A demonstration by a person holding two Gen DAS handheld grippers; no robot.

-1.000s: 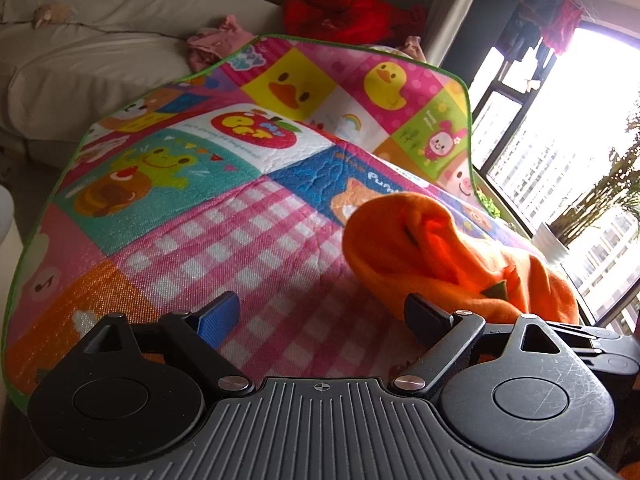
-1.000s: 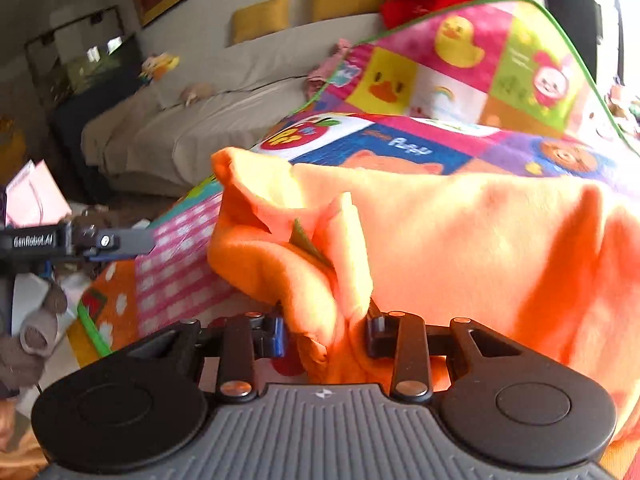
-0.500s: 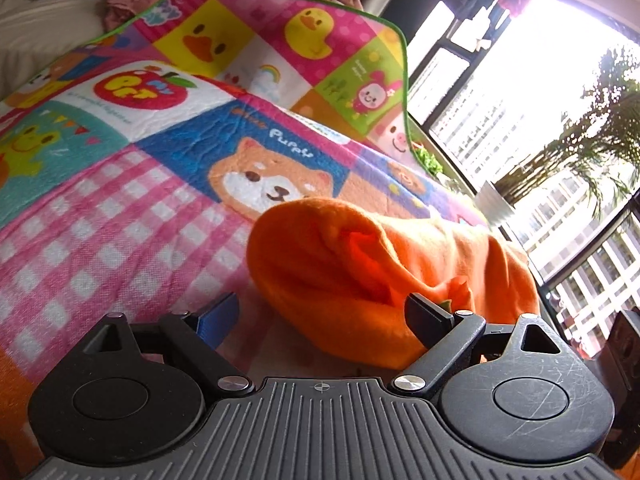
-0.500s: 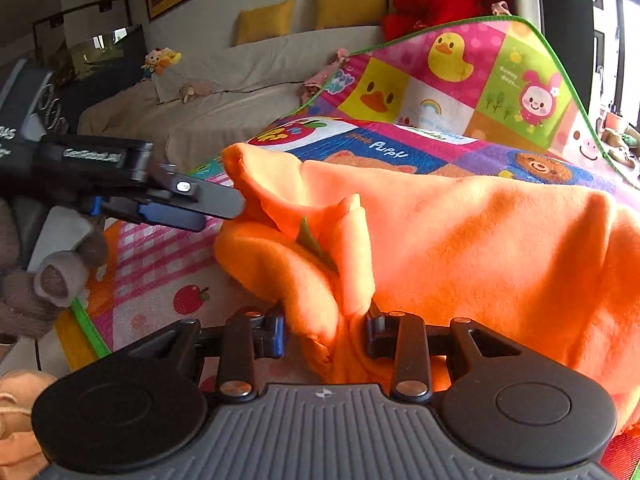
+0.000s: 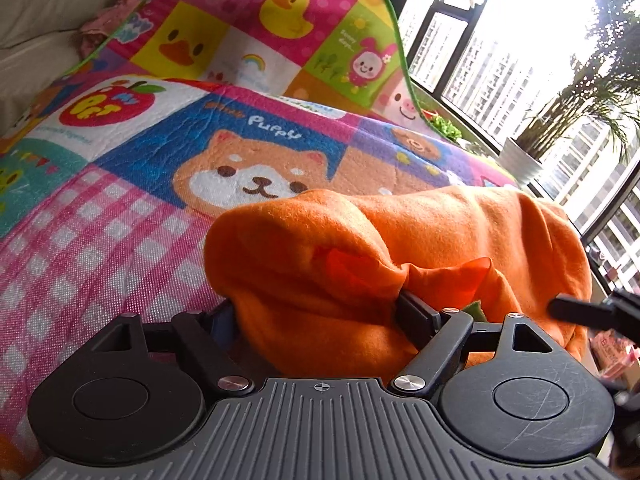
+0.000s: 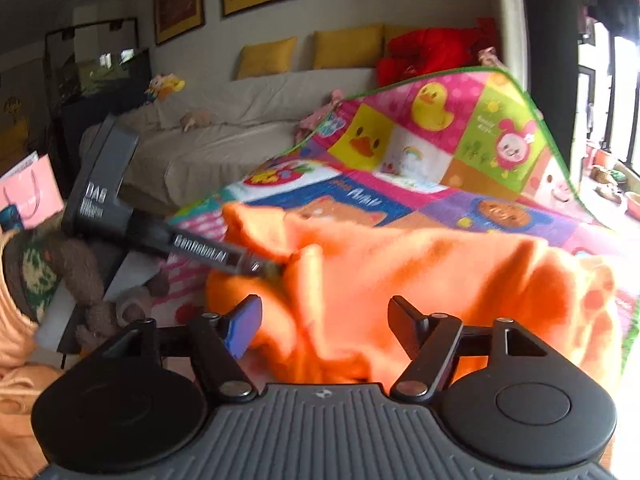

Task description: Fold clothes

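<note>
**Orange garment bunched between two grippers on the patchwork mat**

On the colourful mat (image 5: 120, 216), a crumpled orange garment (image 5: 400, 248) lies in a loose heap over the pink checked and puppy squares. The left gripper (image 5: 316, 312) comes in low and nearly level with the mat, its fingers set wide to either side of a thick fold of the orange cloth. The right finger (image 5: 416, 316) presses into the fabric, while the left finger is mostly hidden behind the bulge, so the jaws stand apart with cloth filling the gap; whether they actually pinch it cannot be told. In the right wrist view the same left gripper (image 6: 260, 266) reaches in from the left, its tip buried in the garment's near edge.

The right gripper (image 6: 324, 328) also sits low, pointing across the mat toward the sofa (image 6: 240, 120). Its jaws are spread wide, the blue-padded finger (image 6: 242, 330) clear of the cloth on one side and the black one just beside a fold on the other. The orange garment (image 6: 420, 280) lies right in front of it and partly between the fingers, but nothing is clamped.

Beyond the mat, yellow cushions (image 6: 348, 46) and a red bundle (image 6: 432, 52) rest on the sofa. A pink bag (image 6: 30, 192) stands at the far left; what it holds cannot be seen.
</note>
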